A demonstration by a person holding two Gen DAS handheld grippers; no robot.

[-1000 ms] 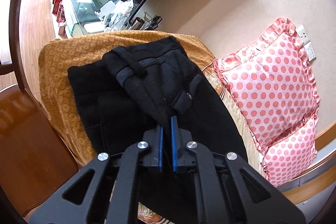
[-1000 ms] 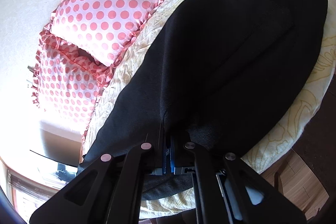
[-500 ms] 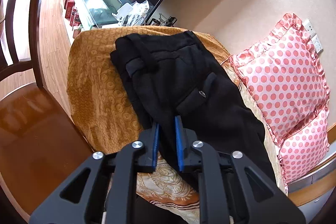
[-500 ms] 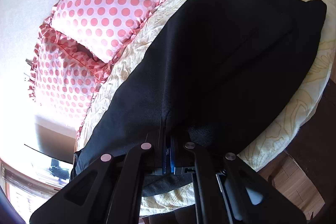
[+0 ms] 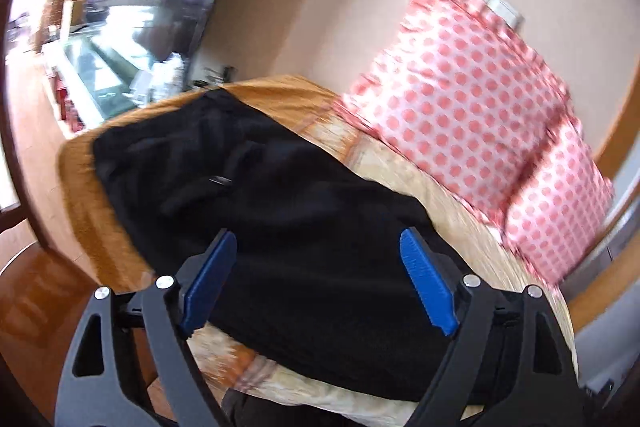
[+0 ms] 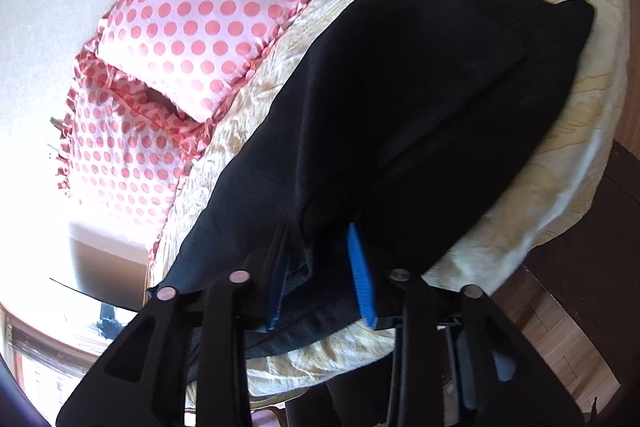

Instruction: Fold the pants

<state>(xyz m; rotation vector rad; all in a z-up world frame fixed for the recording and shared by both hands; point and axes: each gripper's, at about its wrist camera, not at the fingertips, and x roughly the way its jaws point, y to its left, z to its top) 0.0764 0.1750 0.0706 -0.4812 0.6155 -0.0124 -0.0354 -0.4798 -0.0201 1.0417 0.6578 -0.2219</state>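
The black pants (image 5: 280,203) lie folded lengthwise along a cushioned seat, waistband at the far end in the left wrist view. My left gripper (image 5: 320,247) is open wide and empty, above the near part of the pants. In the right wrist view the pants (image 6: 420,107) stretch away over a pale yellow cushion (image 6: 568,163). My right gripper (image 6: 320,263) is open, its jaws parted around a fold of the pants' near edge without clamping it.
Two pink polka-dot pillows (image 5: 472,115) lean against the wall beside the pants; they also show in the right wrist view (image 6: 192,39). An orange patterned cover (image 5: 84,187) lies under the waistband end. A glass cabinet (image 5: 96,75) stands beyond. Wooden floor (image 6: 560,339) lies below the seat.
Both grippers have opened and let go of the pants. The left gripper has swung right and pulled back; its view is blurred by motion. The pants now lie flat.
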